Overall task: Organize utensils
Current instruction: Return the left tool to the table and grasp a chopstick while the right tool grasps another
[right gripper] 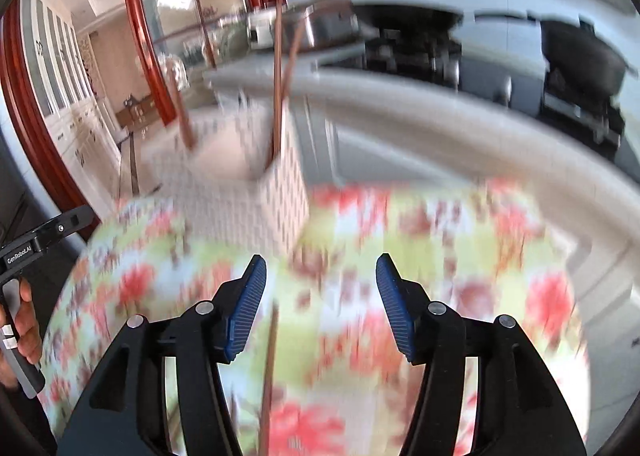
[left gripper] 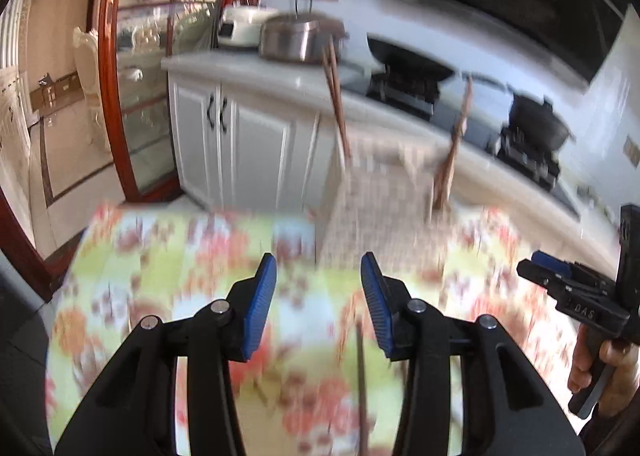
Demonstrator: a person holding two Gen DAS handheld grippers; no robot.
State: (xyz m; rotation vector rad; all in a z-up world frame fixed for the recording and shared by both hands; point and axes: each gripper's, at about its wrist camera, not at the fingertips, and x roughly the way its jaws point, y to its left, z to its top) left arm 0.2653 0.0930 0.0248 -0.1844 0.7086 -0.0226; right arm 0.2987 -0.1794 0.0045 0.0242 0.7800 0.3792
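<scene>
Both claws, left (left gripper: 319, 276) and right (right gripper: 321, 280), released and empty above the floral worktop (left gripper: 180, 248); one chopstick (right gripper: 270, 368) lies before the woven holder (right gripper: 256, 192). Blur suggests haste: likely mis-grasp, or toppling the holder.

Chopsticks (left gripper: 338, 108) stand in the holder (left gripper: 380, 192) on the table (left gripper: 180, 256).

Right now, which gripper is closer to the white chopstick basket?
Right, by a little, though it's blurry. The right gripper sits just before the basket, which stands ahead to its left. The left gripper has it ahead to its right, slightly farther.
</scene>
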